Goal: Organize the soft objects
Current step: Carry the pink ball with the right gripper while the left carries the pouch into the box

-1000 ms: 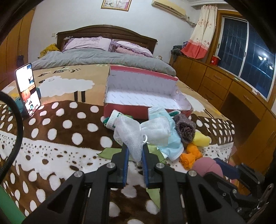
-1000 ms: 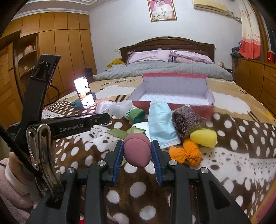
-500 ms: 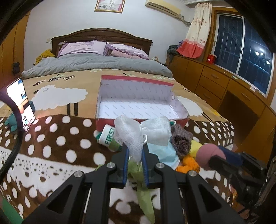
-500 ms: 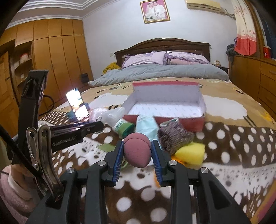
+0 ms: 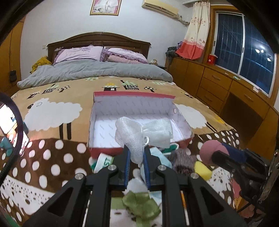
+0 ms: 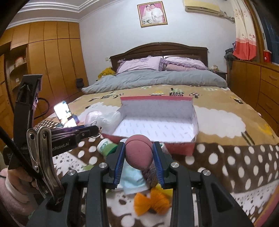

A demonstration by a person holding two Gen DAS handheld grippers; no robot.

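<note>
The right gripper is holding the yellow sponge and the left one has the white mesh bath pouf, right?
Not quite. The right gripper holds a dusty-pink makeup sponge, as the right wrist view shows; the yellow sponge lies on the bed. The left gripper does hold the white mesh bath pouf.

Warm dim indoor light, dark window w/ lamp glare — fisheye vignette, blurred foreground.

1 box, 2 pillows, 1 phone, 1 framed picture, 1 pink sponge.
</note>
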